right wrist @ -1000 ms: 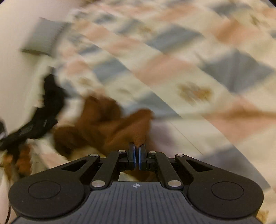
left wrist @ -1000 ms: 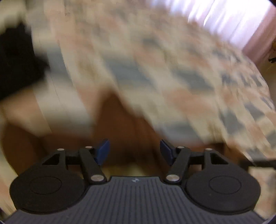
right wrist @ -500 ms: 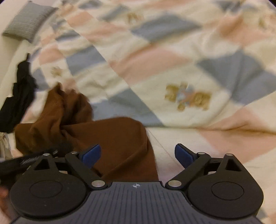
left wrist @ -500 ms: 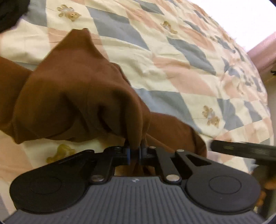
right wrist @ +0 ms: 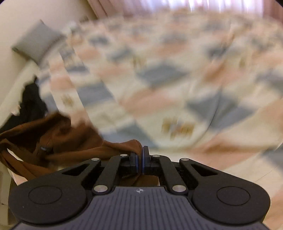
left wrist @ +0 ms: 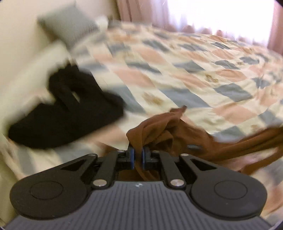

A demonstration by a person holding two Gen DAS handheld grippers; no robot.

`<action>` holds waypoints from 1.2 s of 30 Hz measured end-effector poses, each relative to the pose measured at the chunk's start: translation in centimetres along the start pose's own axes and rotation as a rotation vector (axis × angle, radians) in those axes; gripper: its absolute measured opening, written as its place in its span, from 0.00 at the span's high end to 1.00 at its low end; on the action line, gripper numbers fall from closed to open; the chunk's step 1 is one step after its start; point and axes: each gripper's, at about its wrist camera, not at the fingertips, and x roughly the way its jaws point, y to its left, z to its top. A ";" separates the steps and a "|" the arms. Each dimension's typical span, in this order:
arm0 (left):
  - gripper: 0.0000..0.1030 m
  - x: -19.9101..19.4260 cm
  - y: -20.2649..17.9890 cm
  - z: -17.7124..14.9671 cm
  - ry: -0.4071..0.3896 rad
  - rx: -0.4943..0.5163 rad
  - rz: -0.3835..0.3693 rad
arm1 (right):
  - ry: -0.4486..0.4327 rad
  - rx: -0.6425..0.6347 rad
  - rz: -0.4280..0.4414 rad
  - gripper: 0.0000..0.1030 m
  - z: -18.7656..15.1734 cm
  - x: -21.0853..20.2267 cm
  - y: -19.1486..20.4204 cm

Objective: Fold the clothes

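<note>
A brown garment (left wrist: 169, 131) hangs bunched between my two grippers above the bed. My left gripper (left wrist: 137, 155) is shut on one edge of it, with cloth pinched between the blue pads. The fabric stretches away to the right. In the right wrist view the same brown garment (right wrist: 74, 139) stretches off to the left, and my right gripper (right wrist: 140, 155) is shut on a fold of it. Both views are motion-blurred.
A patchwork quilt (left wrist: 194, 74) of pink, grey-blue and cream diamonds covers the bed. A black garment (left wrist: 67, 113) lies at the left by the wall and also shows in the right wrist view (right wrist: 31, 100). A grey pillow (left wrist: 70, 28) sits at the head. Bright curtains (left wrist: 221, 16) are behind.
My right gripper, open half a second ago, has shut on the brown garment. Both grippers have lifted and swung, so the views now look across the bed toward the window.
</note>
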 end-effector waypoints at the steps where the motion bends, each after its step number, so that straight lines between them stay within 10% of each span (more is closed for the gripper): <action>1: 0.93 -1.3 0.6 0.6 -0.031 0.062 0.017 | -0.058 -0.030 -0.029 0.97 0.4 -2.8 0.6; 13: 0.92 -16.6 4.3 2.8 -0.436 0.557 0.023 | -0.630 -0.219 -0.531 0.97 -4.1 -30.9 6.7; 23: 0.92 -21.2 2.4 1.3 -0.474 0.626 -0.087 | -0.794 -0.234 -0.824 0.97 -10.0 -44.9 6.3; 30: 0.80 -13.7 -5.3 6.4 -0.354 0.628 -0.192 | -0.650 -0.166 -0.850 0.97 -5.8 -41.3 -1.9; 36: 0.64 3.3 -15.3 3.9 0.029 0.737 -0.173 | -0.130 0.038 -0.681 0.85 -6.3 -25.7 -15.9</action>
